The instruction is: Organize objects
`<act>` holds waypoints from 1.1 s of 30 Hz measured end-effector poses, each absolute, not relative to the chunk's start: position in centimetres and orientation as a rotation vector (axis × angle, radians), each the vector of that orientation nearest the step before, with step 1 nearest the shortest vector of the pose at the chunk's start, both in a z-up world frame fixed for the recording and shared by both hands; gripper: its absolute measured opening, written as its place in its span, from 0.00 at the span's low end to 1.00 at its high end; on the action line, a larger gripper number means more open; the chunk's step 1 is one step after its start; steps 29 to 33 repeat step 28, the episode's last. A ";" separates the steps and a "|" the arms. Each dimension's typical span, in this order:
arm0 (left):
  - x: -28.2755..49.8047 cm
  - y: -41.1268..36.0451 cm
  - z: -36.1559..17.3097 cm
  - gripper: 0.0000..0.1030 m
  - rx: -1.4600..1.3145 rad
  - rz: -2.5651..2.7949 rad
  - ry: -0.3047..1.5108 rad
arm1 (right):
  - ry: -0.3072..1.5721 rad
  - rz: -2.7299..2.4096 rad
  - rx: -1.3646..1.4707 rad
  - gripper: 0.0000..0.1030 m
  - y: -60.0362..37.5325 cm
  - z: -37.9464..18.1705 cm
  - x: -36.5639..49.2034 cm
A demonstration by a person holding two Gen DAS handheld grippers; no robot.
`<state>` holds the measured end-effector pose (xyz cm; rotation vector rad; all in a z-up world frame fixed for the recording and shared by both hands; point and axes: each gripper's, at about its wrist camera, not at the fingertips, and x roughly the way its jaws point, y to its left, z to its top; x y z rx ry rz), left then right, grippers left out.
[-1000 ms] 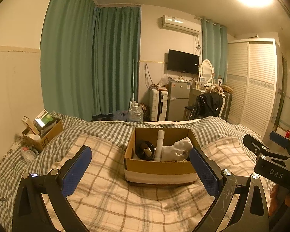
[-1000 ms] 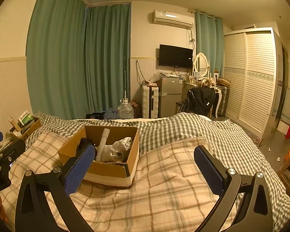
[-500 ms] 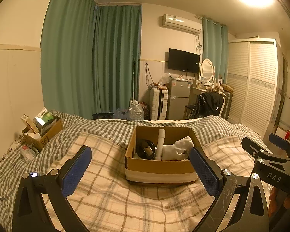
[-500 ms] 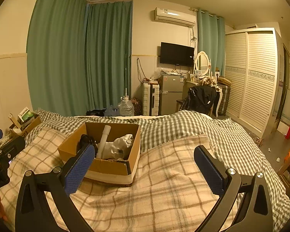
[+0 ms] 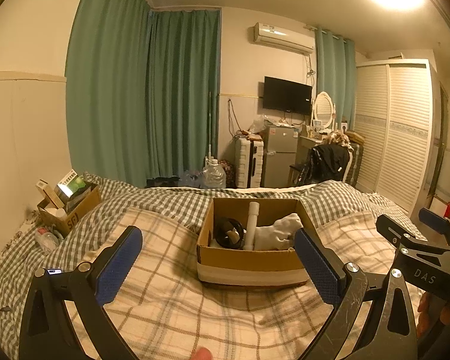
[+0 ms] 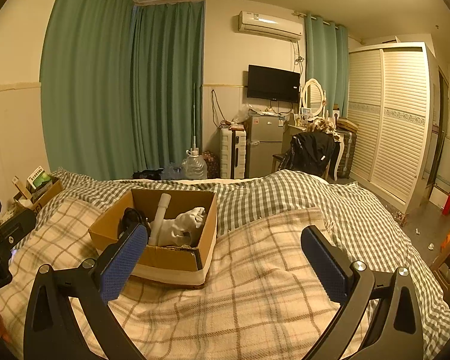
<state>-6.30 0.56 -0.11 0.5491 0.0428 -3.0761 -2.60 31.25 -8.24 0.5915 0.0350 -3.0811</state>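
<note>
An open cardboard box sits on the plaid bed cover; it also shows in the right wrist view. Inside it are a white tube, a white cloth and a black round object. My left gripper is open and empty, held above the bed just in front of the box. My right gripper is open and empty, to the right of the box; its body shows in the left wrist view.
A second cardboard box with packets stands at the bed's left edge by the wall. Beyond the bed are a water jug, a fridge, a chair with a black jacket and a wardrobe.
Both views have shifted only slightly; the box sits a touch nearer and lower in the frames. Both grippers stay open and empty.
</note>
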 end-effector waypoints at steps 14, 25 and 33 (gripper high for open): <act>-6.4 0.5 -0.3 1.00 0.567 -3.066 0.042 | 0.047 -3.083 0.599 1.00 30.9 -8.6 -2.5; -6.3 0.4 -0.3 1.00 0.563 -3.062 0.039 | 0.051 -3.082 0.604 1.00 30.8 -8.8 -2.6; -6.3 0.4 -0.3 1.00 0.563 -3.056 0.036 | 0.052 -3.081 0.607 1.00 30.8 -8.9 -2.6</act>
